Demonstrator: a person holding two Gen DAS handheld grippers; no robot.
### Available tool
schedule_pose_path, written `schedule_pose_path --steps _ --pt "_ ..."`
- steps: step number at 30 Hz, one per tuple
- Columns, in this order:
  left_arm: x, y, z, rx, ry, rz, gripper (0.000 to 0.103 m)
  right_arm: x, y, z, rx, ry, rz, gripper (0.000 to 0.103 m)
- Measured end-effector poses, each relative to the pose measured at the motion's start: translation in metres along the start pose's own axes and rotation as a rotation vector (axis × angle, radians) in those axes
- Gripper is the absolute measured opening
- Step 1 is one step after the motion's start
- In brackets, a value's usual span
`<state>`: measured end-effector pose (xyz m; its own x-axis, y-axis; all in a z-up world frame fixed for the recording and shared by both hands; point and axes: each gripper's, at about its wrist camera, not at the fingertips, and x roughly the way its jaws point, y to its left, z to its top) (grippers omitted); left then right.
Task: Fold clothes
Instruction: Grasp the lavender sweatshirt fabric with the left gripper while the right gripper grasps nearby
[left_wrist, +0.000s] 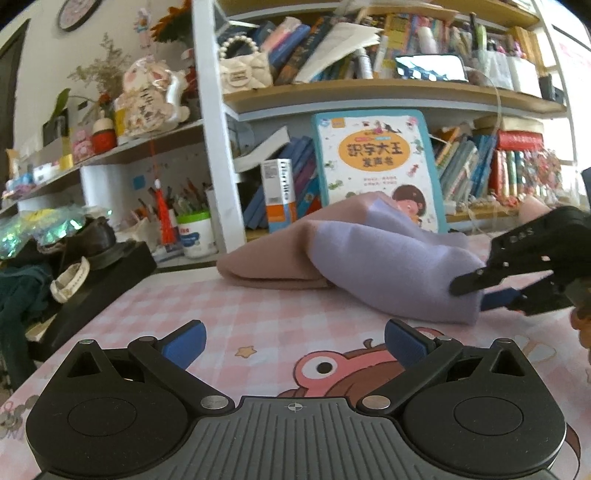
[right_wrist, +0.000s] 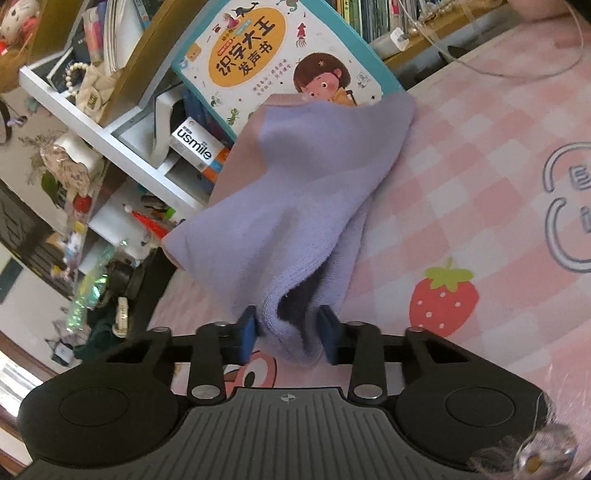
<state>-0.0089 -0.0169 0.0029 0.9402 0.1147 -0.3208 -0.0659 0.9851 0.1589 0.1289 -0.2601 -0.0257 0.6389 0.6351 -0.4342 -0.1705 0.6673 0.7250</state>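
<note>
Right tool (right_wrist: 288, 334) pinches cloth (right_wrist: 295, 192) (book (right_wrist: 280, 55) behind)

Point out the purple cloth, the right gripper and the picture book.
purple cloth (right_wrist: 295, 192), right wrist view, mid panel.
right gripper (right_wrist: 288, 332), right wrist view, between fingertips.
picture book (left_wrist: 373, 155), left wrist view, cover title.

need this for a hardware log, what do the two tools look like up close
Both the left tool and right tool match: matte black linkage arms with silver pivot pins, blue pads on the fingertips, two round black discs at the base, and a ribbed grey centre plate with a small crosshair mark. No cables visible.
</note>
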Motion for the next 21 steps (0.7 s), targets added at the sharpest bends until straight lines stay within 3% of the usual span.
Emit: schedule_pose_path --steps 2,9,11,14,18,21 --pt "0.002 -0.005 0.001 0.032 0.012 -0.029 0.103 -0.001 -0.002 -0.001 0.009 -0.001 0.025 0.013" --pt "-0.006 -0.038 0.000 0.173 -0.040 -0.130 0.103 -0.025 0.014 -0.013 -0.004 0.018 0.306 0.008" --pt "-0.006 -0.050 0.001 0.195 -0.044 -0.166 0.103 -0.028 0.021 -0.017 -0.016 0.037 0.328 0.008" --pt "0.002 -0.068 0.007 0.223 -0.041 -0.159 0.101 -0.030 0.031 -0.019 -0.031 0.054 0.329 0.008" --pt "0.011 -0.078 0.021 0.184 -0.049 -0.182 0.100 -0.030 0.039 -0.019 -0.027 0.081 0.358 0.008" --pt "0.023 -0.084 0.023 0.200 -0.025 -0.143 0.087 -0.033 0.042 -0.015 -0.013 0.092 0.372 0.014"
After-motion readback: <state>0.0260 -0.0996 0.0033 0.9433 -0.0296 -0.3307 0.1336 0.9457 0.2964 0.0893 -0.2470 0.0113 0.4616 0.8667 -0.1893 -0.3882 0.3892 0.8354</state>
